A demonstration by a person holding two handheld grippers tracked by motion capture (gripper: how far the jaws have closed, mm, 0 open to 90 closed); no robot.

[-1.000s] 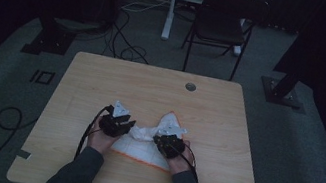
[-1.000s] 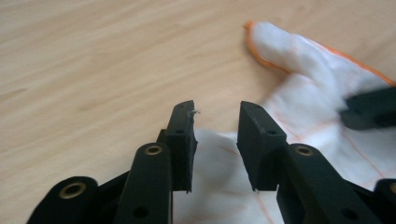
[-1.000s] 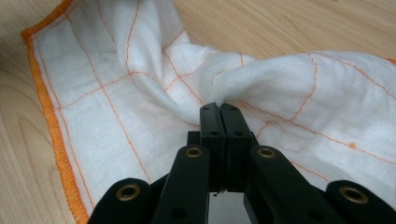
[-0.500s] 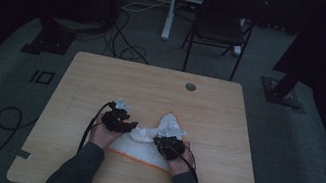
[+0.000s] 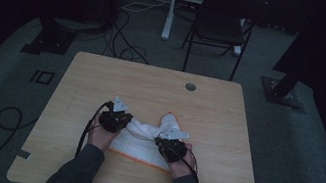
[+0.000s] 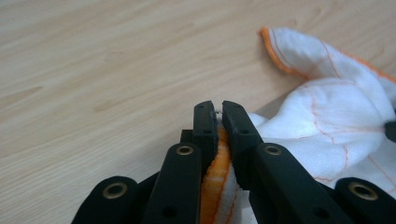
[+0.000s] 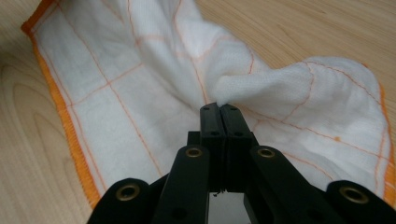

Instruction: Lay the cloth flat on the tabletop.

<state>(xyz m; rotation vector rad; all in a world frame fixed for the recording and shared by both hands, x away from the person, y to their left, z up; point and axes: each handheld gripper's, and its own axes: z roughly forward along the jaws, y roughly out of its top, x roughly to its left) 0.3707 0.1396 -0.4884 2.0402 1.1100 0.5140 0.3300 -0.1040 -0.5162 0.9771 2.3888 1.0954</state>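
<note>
White woven cloth with thin orange grid lines and orange stitched hem (image 5: 142, 141) lies on the light wooden rectangular table (image 5: 207, 114), in the near middle part, just ahead of the person's hands. Cloth is partly flat, partly bunched: near edge with the orange hem lies flat on the wood, far side is gathered and lifted into folds between the two grippers.

Left black two-jaw gripper (image 6: 218, 108) is clamped on the cloth; in the left gripper view the jaws stand almost together with an orange-hemmed fold of cloth pinched between them, a sliver of white showing at the tips. Rest of the cloth spreads off to the right of the jaws in that view, one hemmed corner resting on the table farther off. In the high view this gripper (image 5: 115, 119) sits at the cloth's left end, cable trailing back along the left forearm.

Right black two-jaw gripper (image 7: 219, 107) is also closed on the cloth; in the right gripper view the jaws are pressed tight together, nipping a puckered ridge of white fabric right at the tips. Cloth fans out beyond and to both sides, hem running along the left edge on the wood. In the high view this gripper (image 5: 171, 144) sits at the cloth's right side, a peaked fold rising just beyond it.

The two grippers are near each other, bunched cloth between them. Dark folding chair (image 5: 223, 26) stands on the floor beyond the table's far edge.
</note>
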